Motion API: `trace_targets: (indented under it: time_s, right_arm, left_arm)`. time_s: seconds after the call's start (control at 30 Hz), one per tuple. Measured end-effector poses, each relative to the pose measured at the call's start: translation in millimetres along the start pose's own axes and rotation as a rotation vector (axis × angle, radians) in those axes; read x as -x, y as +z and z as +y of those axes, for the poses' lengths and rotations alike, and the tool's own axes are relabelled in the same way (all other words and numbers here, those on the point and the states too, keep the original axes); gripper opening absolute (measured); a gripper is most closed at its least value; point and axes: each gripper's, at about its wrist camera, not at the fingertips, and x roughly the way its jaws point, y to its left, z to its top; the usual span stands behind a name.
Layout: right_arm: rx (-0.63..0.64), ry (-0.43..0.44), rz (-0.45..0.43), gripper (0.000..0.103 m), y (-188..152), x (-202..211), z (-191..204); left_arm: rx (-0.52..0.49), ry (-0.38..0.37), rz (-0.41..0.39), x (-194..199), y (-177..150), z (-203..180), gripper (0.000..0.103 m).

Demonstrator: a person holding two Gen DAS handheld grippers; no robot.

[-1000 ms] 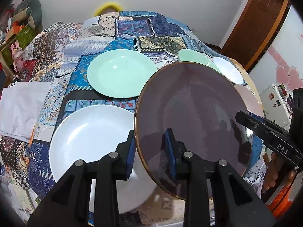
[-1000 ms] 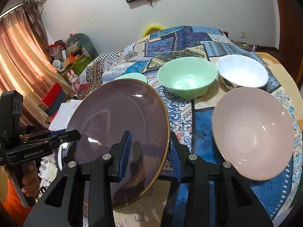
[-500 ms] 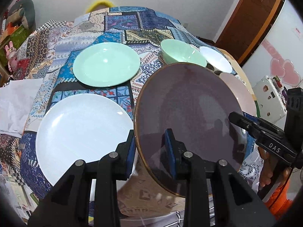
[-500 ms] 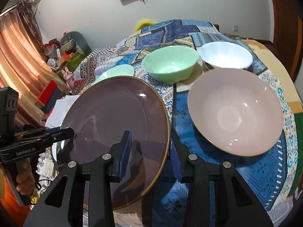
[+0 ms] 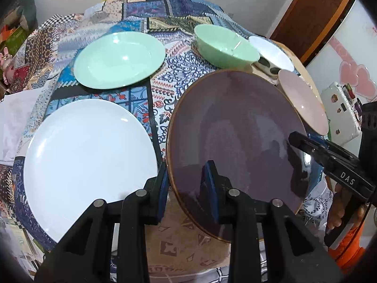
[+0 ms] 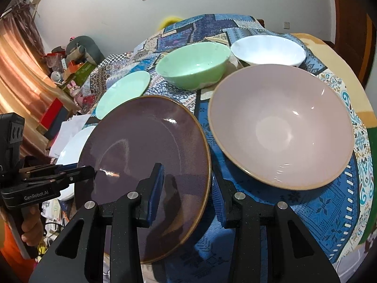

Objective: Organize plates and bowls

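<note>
The table (image 5: 179, 80), under a patterned cloth, carries two plates on its left side, a white plate (image 5: 87, 162) near and a green plate (image 5: 117, 59) behind it, and three bowls on the right: a pink bowl (image 6: 282, 127) nearest, then a green bowl (image 6: 193, 68) and a white bowl (image 6: 266, 49). The purple plate (image 5: 235, 146) is off the table, tilted, carried between both tools above the gap separating the white plate from the pink bowl.

The left gripper (image 5: 186, 186) pinches the purple plate's left rim, one pad under and one on top. The right gripper (image 6: 186, 188) pinches the opposite rim the same way. Neither is spread; both clamp the plate.

My judgement: the step is setting this plate with the other plates, likely onto the white plate, since plates sit left and bowls right. To do it well, both hands should move together so the rim is not twisted, level the plate before it goes down, centre it over the white plate, and keep its right edge clear of the pink bowl, which sits just beside it. The under pads need room, so land one edge, then let go one side at a time.
</note>
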Motion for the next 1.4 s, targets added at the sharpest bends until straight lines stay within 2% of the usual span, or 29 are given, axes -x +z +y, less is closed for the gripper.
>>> trace_targets:
  time_s: [0.37, 0.9, 1.2, 1.3, 1.4]
  right_arm:
    - [-0.022, -0.005, 0.021, 0.036, 0, -11, -7]
    - [0.006, -0.037, 0.03, 0.038, 0, -9, -2]
    - [0.009, -0.048, 0.01, 0.039, -4, 8, 2]
    - [0.027, -0.063, -0.008, 0.043, -3, 16, 9]
    - [0.048, -0.061, -0.027, 0.044, 0, 23, 18]
  left_arm:
    - [0.016, 0.005, 0.041, -26, 8, 5, 0.03]
    - [0.018, -0.003, 0.015, -32, 9, 7, 0.03]
    - [0.007, 0.024, -0.027, -10, -1, 7, 0.03]
    - [0.016, 0.036, -0.059, 4, -6, 12, 0.03]
    - [0.013, 0.06, -0.107, 20, -11, 14, 0.039]
